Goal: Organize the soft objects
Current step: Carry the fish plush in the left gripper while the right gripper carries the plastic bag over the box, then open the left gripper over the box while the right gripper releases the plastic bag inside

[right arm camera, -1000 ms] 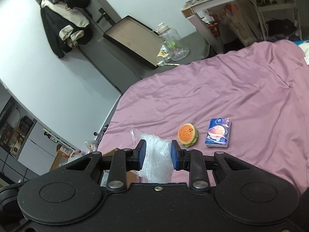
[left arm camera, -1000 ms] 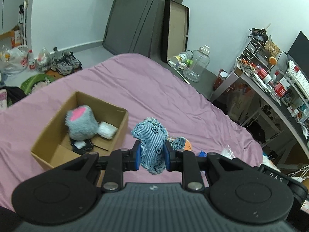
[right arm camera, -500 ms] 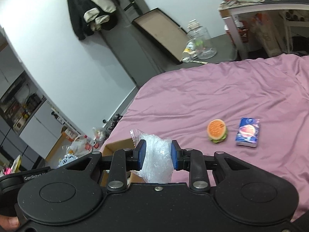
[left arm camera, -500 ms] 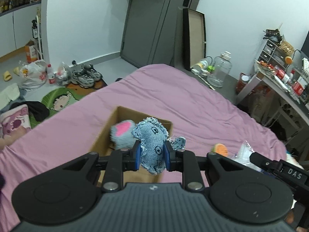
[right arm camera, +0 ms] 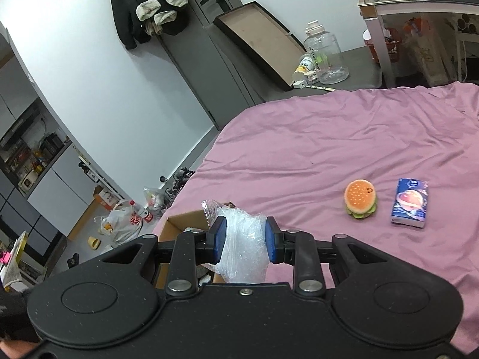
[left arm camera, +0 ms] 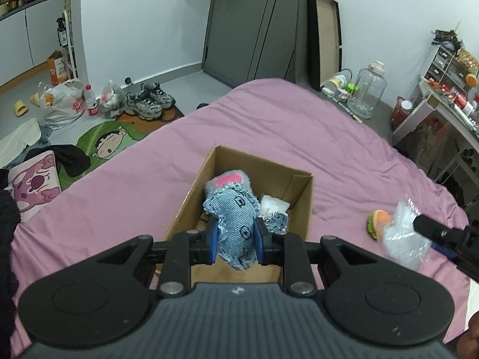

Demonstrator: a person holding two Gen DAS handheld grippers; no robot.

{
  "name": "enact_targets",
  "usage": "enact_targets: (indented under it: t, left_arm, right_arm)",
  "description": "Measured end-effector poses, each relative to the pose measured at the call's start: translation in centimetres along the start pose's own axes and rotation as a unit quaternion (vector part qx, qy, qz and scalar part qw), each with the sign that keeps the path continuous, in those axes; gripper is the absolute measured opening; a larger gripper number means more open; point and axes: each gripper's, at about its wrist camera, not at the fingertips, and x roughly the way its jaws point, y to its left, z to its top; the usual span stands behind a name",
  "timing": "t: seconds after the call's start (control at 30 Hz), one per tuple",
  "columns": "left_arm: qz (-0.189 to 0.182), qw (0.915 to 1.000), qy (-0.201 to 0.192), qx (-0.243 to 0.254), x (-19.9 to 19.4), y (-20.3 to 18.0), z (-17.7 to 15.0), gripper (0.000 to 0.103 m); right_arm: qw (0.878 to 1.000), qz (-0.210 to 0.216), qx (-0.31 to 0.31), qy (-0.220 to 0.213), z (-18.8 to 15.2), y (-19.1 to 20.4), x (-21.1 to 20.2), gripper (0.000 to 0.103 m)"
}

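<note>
Denim toy clamped over cardboard box.

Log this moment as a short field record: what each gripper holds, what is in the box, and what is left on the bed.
left gripper: shut on denim toy, held over the cardboard box
right gripper: shut on plastic bag, beside the box
in the box: grey and pink plush toy, small white packet
on the bed: burger toy, blue tissue pack, side by side, apart
</note>
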Motion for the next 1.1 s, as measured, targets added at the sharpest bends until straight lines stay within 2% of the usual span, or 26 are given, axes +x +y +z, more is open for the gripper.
enact_targets:
  t: [0.2, 0.7, 1.1]
  left_arm:
    - [0.011, 0.9998, 0.013, 0.009, 2.1, 0.8, 0.0, 0.023]
    - [0.023, 0.9979, 0.061, -0.008, 7.1, 1.7, -0.5, 0.023]
    - [0.027, 0.9976, 0.056, -0.032, 7.8, 2.3, 0.8, 0.026]
  right_arm:
    - [1.0, 0.011, -0.011, 0.006, -0.1, 1.3, 1.8, 0.027]
    - [0.998, 0.032, -0.034, 0.042, -0.3, 2.7, 7.3, 0.028]
    - [0.994, 0.045, -0.054, 0.078, -1.3, 4.2, 10.6, 0.028]
